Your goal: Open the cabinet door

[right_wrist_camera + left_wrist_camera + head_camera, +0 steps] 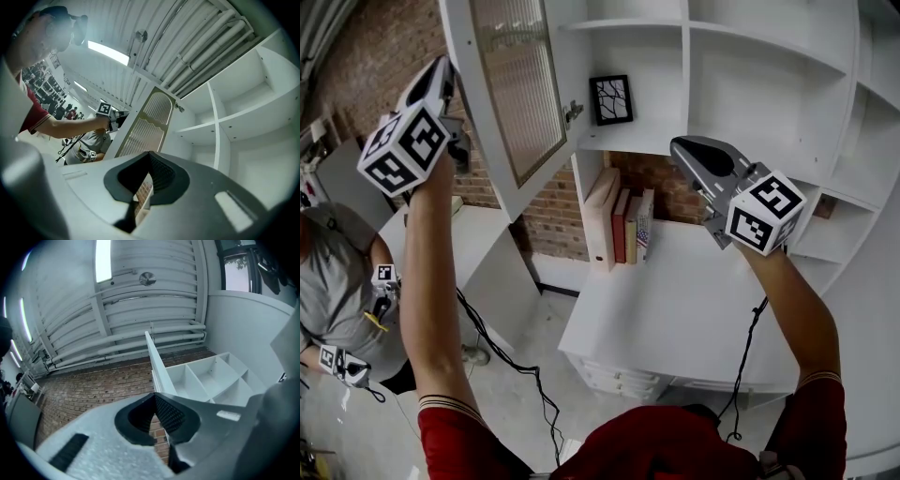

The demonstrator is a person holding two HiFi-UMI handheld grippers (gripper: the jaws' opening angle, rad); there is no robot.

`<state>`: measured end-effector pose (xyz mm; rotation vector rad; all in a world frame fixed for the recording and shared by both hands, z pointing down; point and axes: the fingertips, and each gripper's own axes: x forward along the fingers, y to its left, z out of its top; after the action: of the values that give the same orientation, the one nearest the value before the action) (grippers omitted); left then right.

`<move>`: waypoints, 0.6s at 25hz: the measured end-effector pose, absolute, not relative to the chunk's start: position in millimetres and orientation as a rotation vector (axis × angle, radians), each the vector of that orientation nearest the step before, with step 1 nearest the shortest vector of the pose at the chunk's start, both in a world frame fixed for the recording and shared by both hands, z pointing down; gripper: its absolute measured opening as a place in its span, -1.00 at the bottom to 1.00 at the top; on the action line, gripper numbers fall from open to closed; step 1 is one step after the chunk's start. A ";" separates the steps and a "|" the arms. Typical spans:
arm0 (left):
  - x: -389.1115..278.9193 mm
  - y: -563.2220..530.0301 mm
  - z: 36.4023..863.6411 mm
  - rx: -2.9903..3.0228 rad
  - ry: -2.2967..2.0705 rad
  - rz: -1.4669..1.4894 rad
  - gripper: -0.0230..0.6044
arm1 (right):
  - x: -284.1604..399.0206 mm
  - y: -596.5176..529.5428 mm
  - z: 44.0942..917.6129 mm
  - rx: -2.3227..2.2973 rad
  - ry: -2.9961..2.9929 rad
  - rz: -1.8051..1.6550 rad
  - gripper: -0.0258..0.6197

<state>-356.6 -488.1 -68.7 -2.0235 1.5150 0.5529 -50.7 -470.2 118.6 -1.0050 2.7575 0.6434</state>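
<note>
White shelves [750,84] stand against a brick wall [375,47] above a white desk [675,309]. Both of the person's bare forearms reach upward from red sleeves. The left arm [431,281] is raised to the outer edge of the cabinet door [520,84], which is swung wide open at the upper left. The left gripper [153,398] points up past that edge with its jaws together and nothing visible between them. The right arm [797,309] holds the right gripper [150,157] over the desk, well apart from the door, jaws together and empty. Whether the left gripper touches the door cannot be made out. On the shelves are 1 framed picture [610,99] and 4 upright books [619,225]. A second person [333,281] is cut off at the left.
</note>
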 end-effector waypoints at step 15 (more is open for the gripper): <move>-297.1 -412.5 -27.1 -2.074 1.363 0.522 -0.91 | -37.3 -424.8 105.6 -1.035 2.691 0.659 -0.88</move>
<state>-297.1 -412.5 -27.1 -2.0741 1.3635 0.5225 -37.3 -424.8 105.6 -1.0352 2.6912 0.6592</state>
